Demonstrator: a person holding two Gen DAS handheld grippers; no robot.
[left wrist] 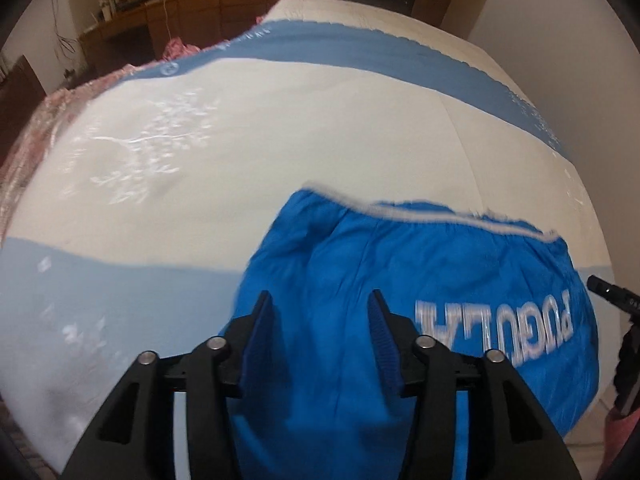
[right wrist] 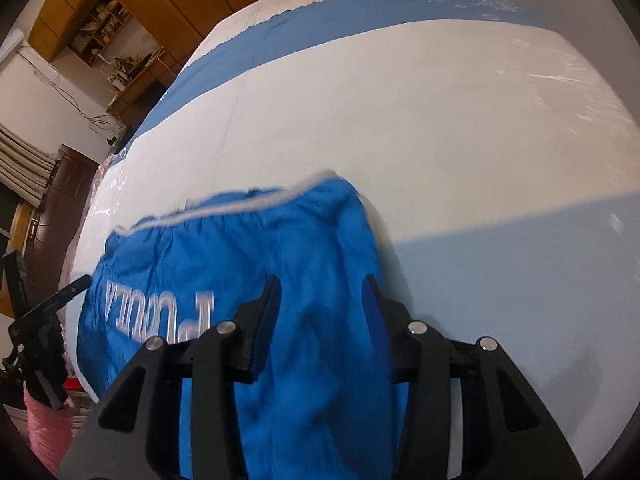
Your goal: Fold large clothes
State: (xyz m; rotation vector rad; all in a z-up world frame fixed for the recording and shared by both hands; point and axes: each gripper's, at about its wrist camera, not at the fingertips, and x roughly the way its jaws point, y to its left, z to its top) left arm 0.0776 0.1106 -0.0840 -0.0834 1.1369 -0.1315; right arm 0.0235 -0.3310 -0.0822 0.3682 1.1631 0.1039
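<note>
A bright blue garment (left wrist: 420,272) with white lettering and a white-trimmed elastic edge lies on the bed, its far edge towards the middle. It also shows in the right wrist view (right wrist: 248,264). My left gripper (left wrist: 320,308) is open, its jaws wide apart above the garment's left part. My right gripper (right wrist: 322,292) is open, its jaws wide apart above the garment's right part. The right gripper's tip shows at the right edge of the left wrist view (left wrist: 612,292). The left gripper shows at the left edge of the right wrist view (right wrist: 44,312).
The bed (left wrist: 280,128) has a white cover with pale blue bands (right wrist: 520,264). A pink patterned cloth (left wrist: 60,96) lies at its far left edge. Wooden cabinets and a desk (left wrist: 132,20) stand beyond. A pink thing (right wrist: 44,428) sits beside the bed.
</note>
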